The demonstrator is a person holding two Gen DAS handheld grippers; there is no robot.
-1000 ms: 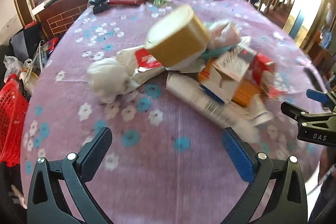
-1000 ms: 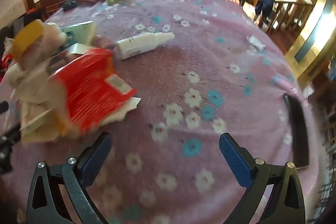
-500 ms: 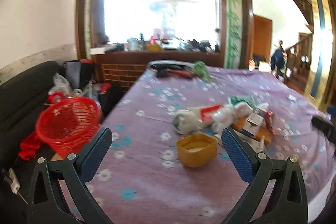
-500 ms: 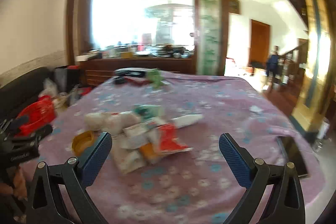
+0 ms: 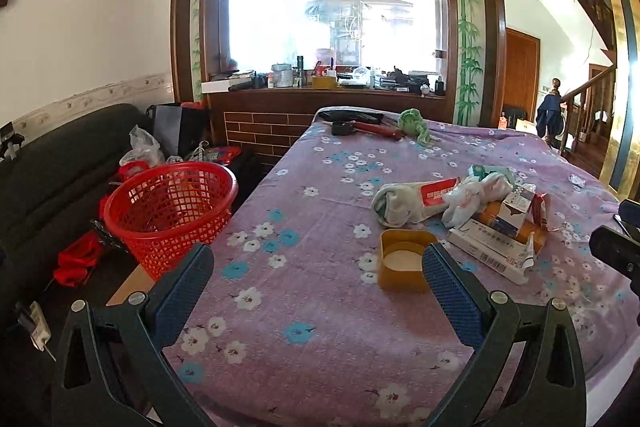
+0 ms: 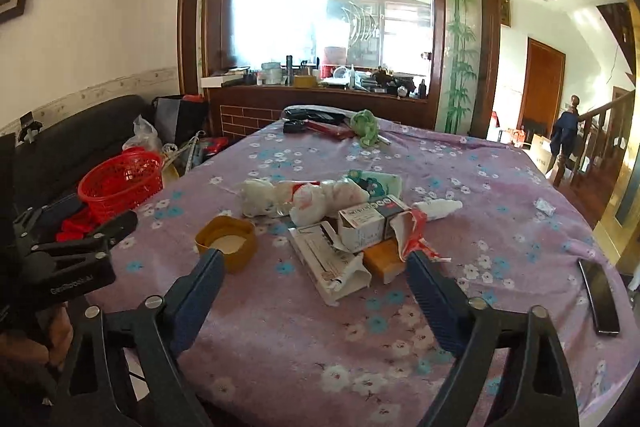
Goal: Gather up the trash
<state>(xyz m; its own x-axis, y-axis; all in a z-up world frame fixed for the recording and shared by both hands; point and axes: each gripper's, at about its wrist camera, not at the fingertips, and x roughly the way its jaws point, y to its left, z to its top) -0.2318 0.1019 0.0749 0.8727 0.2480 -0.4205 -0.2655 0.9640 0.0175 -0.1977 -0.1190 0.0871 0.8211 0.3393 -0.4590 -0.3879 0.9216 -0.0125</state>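
A heap of trash lies mid-table on the purple flowered cloth point(image 5: 320, 327): crumpled white tissues point(image 6: 308, 201), torn cartons point(image 6: 360, 231), a red wrapper point(image 6: 412, 233) and a white tube point(image 6: 438, 207). A yellow cap point(image 5: 404, 261) point(image 6: 227, 243) lies open side up just left of the heap. My left gripper point(image 5: 314, 251) is open and empty, short of the cap, near the table's front edge. My right gripper point(image 6: 314, 255) is wide, its jaws closing, with nothing gripped; the cartons lie beyond its tips. A red mesh basket point(image 5: 170, 211) point(image 6: 120, 185) stands off the table's left side.
A black phone point(image 6: 600, 297) lies at the table's right edge and a small wrapper point(image 6: 545, 206) farther back. A green cloth point(image 5: 414, 125) and dark tools point(image 5: 352, 125) lie at the far end. A dark sofa point(image 5: 48, 163) with bags is left of the basket.
Both grippers have drawn back from close over the heap and tilted up, so the whole table shows. The yellow cap, blurred over the heap before, now rests on the cloth beside it.
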